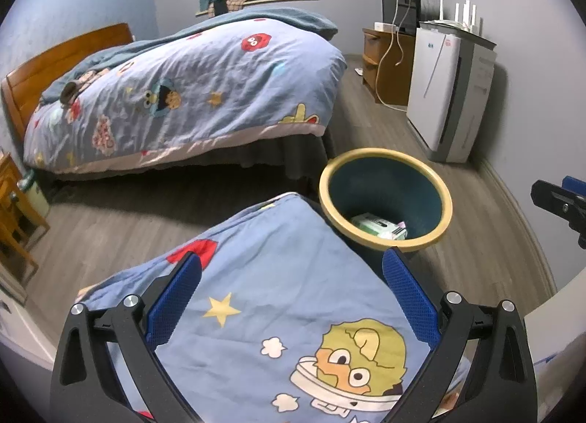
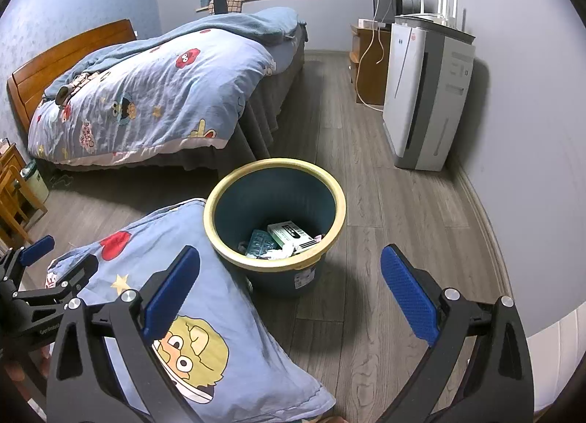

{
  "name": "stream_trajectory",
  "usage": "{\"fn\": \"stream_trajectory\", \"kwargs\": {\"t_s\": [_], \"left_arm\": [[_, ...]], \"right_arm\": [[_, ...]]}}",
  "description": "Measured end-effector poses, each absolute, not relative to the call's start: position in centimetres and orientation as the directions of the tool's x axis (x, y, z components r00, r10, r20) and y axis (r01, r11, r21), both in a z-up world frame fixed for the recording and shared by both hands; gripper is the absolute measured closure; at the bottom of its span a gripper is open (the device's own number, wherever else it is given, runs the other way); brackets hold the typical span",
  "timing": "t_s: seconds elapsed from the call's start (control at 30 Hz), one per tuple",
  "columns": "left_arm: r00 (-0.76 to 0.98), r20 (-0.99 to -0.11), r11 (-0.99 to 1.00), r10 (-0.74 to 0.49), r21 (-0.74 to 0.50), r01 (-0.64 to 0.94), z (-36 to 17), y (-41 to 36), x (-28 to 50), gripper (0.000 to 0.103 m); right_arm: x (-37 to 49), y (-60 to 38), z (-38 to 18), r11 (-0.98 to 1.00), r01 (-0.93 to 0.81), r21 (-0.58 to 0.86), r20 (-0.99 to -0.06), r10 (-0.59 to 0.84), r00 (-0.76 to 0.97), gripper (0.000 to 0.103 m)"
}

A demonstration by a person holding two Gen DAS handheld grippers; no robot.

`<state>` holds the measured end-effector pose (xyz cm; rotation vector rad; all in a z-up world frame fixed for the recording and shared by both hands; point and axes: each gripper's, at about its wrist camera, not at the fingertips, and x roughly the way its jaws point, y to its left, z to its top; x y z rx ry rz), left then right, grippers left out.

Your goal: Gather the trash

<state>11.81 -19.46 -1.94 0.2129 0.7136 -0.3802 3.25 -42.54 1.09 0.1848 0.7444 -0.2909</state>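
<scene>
A dark blue trash bin with a yellow rim (image 2: 223,188) (image 1: 445,199) stands on the wood floor beside a blue cartoon pillow (image 2: 219,313) (image 1: 278,291). Inside lie a green and white box (image 2: 291,232) (image 1: 379,227), a blister pack (image 2: 260,240) and crumpled paper (image 2: 284,250). My left gripper (image 1: 291,289) is open and empty above the pillow. My right gripper (image 2: 289,282) is open and empty, just in front of the bin. The left gripper also shows in the right wrist view (image 2: 60,256), and the right gripper at the edge of the left wrist view (image 1: 560,203).
A bed with a blue cartoon quilt (image 2: 146,93) stands behind the bin. A white air purifier (image 2: 425,93) and a wooden TV stand (image 2: 370,67) line the right wall. Wooden furniture (image 2: 14,188) and a small white bin (image 2: 34,179) stand at the left.
</scene>
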Motion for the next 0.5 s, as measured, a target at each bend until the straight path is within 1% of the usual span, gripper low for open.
{"fn": "stream_trajectory", "kwargs": {"t_s": [0.5], "left_arm": [[0.682,-0.68,0.907,-0.269,0.059,0.416,-2.29,-19.46,11.79,0.005]], "right_arm": [[3.21,-42.49,0.99,0.943,0.326,0.06,-0.693,-0.196,0.694,0.006]]}}
